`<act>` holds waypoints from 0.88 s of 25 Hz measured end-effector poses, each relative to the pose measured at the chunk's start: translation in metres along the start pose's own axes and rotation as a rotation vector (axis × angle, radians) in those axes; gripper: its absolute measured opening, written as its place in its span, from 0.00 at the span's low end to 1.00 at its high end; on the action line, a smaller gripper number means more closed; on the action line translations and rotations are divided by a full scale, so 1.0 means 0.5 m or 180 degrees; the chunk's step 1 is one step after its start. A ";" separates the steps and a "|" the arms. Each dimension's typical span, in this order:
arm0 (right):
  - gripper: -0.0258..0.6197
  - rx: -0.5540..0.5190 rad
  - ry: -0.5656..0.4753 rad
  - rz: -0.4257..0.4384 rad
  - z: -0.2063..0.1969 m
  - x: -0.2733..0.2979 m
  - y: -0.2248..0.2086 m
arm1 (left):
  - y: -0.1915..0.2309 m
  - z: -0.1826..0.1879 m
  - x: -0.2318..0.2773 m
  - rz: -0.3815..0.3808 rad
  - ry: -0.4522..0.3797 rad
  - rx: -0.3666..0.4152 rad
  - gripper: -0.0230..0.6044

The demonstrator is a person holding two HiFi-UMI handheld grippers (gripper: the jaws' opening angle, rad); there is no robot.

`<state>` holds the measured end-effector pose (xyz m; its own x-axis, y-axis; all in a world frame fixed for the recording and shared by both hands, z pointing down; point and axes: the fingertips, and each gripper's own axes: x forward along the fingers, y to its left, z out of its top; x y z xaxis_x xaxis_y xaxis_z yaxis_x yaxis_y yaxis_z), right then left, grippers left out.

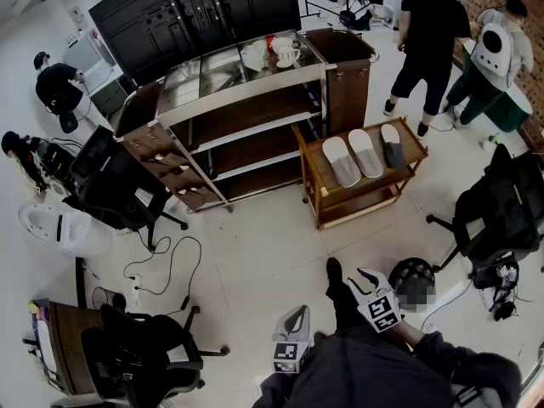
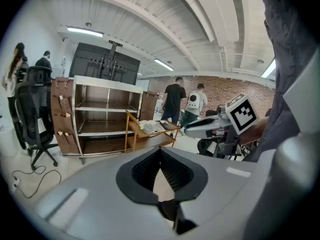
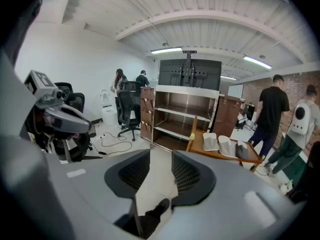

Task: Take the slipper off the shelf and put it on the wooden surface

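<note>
Three slippers (image 1: 365,153) flat on wooden cart (image 1: 316,179), 1 o'clock, far off; right gripper (image 3: 161,171) open, empty; left gripper (image 2: 160,171) closed, empty.

I count three slippers (image 1: 366,152) on one wooden surface (image 1: 414,145), one shelf unit (image 1: 255,113), three black office chairs (image 1: 119,195), four people (image 1: 433,36) around the room, and my two tools: left tool (image 1: 296,315), right tool (image 1: 365,277).

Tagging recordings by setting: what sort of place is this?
Likely an office-like lab or workshop: black office chairs, a large open shelf unit and a small wooden cart with three slippers stand on a pale tiled floor, with a brick wall and other people behind.
</note>
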<state>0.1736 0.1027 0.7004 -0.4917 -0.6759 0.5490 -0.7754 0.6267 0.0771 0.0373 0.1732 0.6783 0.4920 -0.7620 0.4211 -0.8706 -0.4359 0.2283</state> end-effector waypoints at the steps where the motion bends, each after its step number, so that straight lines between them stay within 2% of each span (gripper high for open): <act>1: 0.23 -0.0044 0.0037 -0.0023 0.005 0.051 -0.049 | 0.022 0.020 0.034 0.0041 -0.0003 -0.0002 0.06; 8: 0.26 -0.0175 0.0389 -0.0377 0.054 0.434 -0.466 | 0.147 0.166 0.269 0.0278 0.0119 -0.0050 0.06; 12: 0.26 -0.0255 0.0767 -0.0475 0.053 0.654 -0.654 | 0.182 0.254 0.382 0.0333 0.0232 -0.0080 0.06; 15: 0.26 -0.0361 0.1088 -0.0445 0.023 0.773 -0.726 | 0.205 0.307 0.434 0.0411 0.0255 -0.0115 0.06; 18: 0.26 -0.0498 0.1476 -0.0326 -0.032 0.850 -0.748 | 0.243 0.347 0.464 0.0523 0.0221 -0.0154 0.06; 21: 0.19 -0.0485 0.1753 -0.0321 -0.086 0.881 -0.757 | 0.293 0.361 0.478 0.0681 0.0241 -0.0211 0.06; 22: 0.13 -0.0420 0.1755 -0.0371 -0.087 0.877 -0.766 | 0.307 0.365 0.482 0.0719 0.0239 -0.0239 0.06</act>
<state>0.2720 -0.4168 0.9481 -0.0994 -0.4636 0.8805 -0.7388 0.6272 0.2468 0.0242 -0.1647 0.6548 0.2852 -0.7971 0.5323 -0.9580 -0.2197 0.1843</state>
